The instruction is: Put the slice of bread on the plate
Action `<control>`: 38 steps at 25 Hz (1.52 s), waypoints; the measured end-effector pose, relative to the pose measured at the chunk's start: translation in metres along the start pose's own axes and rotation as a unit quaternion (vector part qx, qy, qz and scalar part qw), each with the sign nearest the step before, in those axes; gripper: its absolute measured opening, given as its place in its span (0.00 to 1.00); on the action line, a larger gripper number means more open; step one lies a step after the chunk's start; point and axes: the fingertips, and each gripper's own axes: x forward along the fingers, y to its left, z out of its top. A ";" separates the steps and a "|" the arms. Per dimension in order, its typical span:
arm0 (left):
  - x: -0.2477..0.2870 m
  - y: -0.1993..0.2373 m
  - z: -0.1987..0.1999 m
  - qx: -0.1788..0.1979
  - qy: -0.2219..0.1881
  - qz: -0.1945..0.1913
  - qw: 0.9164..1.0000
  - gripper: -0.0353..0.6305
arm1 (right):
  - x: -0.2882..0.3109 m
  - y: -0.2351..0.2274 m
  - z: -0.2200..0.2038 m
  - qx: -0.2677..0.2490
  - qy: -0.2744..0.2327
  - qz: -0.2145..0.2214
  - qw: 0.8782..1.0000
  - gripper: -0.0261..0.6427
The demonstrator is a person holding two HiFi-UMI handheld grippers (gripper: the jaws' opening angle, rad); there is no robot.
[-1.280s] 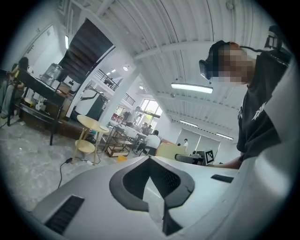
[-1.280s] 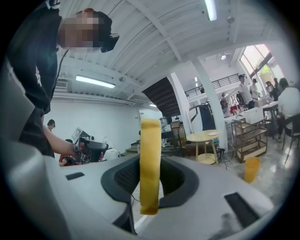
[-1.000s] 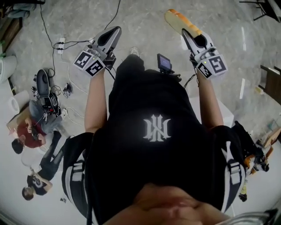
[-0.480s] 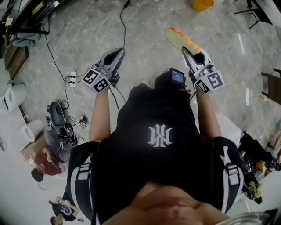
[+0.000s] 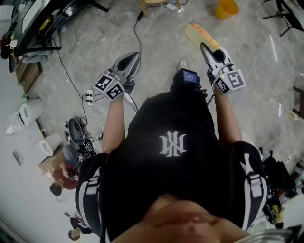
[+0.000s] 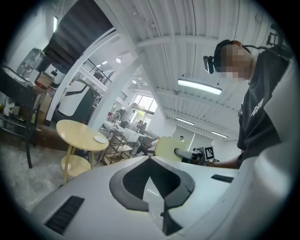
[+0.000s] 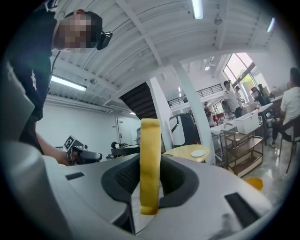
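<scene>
A white plate sat on a round wooden table, which stood on a grey marbled floor strewn with a black cable, with a yellow bucket nearby.

Slice of bread stands upright between the jaws of the right gripper. Left gripper lies to its left, well apart. Plate rests on counter, apparently ahead of both.

You wear a black T-shirt with a white emblem and white-striped sleeves. Your left tool and right tool are pale grey, each bearing a black-and-white marker cube.
</scene>
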 end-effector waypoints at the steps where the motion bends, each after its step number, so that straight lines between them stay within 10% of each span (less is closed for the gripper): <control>1: 0.017 0.008 0.012 -0.001 0.000 0.000 1.000 0.07 | 0.012 -0.017 0.009 0.000 -0.002 0.004 1.000 0.17; 16: 0.180 0.123 0.104 0.013 -0.010 0.004 1.000 0.07 | 0.142 -0.174 0.058 -0.002 -0.017 0.018 1.000 0.17; 38: 0.388 0.388 0.216 -0.060 0.002 -0.102 0.993 0.07 | 0.424 -0.328 0.170 -0.069 0.050 -0.063 0.994 0.17</control>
